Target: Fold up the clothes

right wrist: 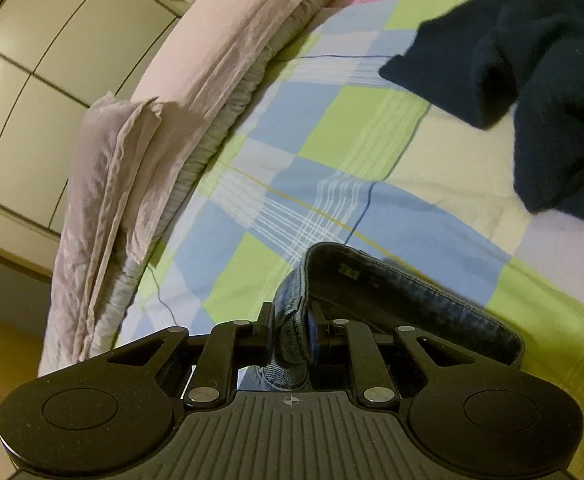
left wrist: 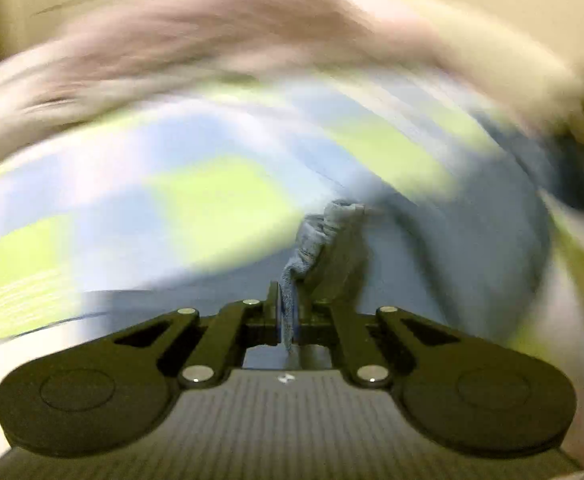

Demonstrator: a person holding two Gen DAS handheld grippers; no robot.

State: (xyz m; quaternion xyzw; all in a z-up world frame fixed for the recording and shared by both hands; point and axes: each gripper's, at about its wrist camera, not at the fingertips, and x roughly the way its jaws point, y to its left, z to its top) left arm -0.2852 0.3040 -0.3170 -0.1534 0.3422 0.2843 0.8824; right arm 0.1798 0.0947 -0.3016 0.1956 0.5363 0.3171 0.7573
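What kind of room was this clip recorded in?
Most likely a bedroom. The right gripper holds the jeans waistband over a bed with a checked blue-and-green quilt, a folded pinkish blanket lies along its edge, and pale wardrobe-style doors stand behind.

The jeans (right wrist: pixel 391 300) are coarse blue denim with stitched seams, dark inside the waistband. The checked bedspread (right wrist: pixel 331 140) beneath them is smooth woven cloth. Beside it, the lilac sheet (right wrist: pixel 164 120) looks thin and crinkled. Both grippers are matt black plastic with shiny metal rivets.
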